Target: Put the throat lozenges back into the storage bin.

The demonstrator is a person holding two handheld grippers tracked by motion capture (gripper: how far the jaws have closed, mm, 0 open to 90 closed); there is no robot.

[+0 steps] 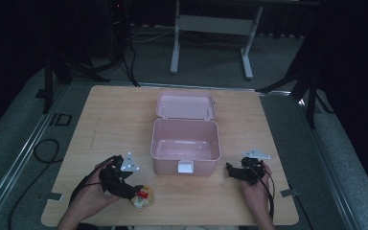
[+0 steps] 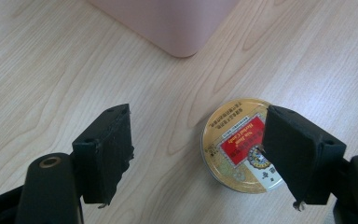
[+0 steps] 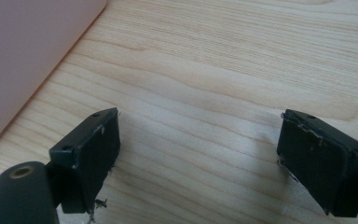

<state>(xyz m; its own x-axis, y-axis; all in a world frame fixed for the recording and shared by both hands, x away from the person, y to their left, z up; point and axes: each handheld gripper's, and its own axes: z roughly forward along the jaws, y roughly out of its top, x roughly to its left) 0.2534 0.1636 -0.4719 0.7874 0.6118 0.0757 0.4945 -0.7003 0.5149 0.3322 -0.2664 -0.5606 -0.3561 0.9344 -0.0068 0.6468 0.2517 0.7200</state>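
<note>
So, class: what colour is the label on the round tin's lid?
Red, on a gold lid; the left gripper view shows it best.

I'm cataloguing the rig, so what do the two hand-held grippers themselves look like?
Both the left gripper and right gripper are black, each topped by a grey three-cornered plate and trailing a black cable. Their fingers are blocky black pads with small screw holes and frayed edges.

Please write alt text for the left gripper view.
The left gripper hangs open over a round gold-lidded tin on the wooden table; one jaw overlaps the tin's edge. A corner of the pink box shows above.
</note>
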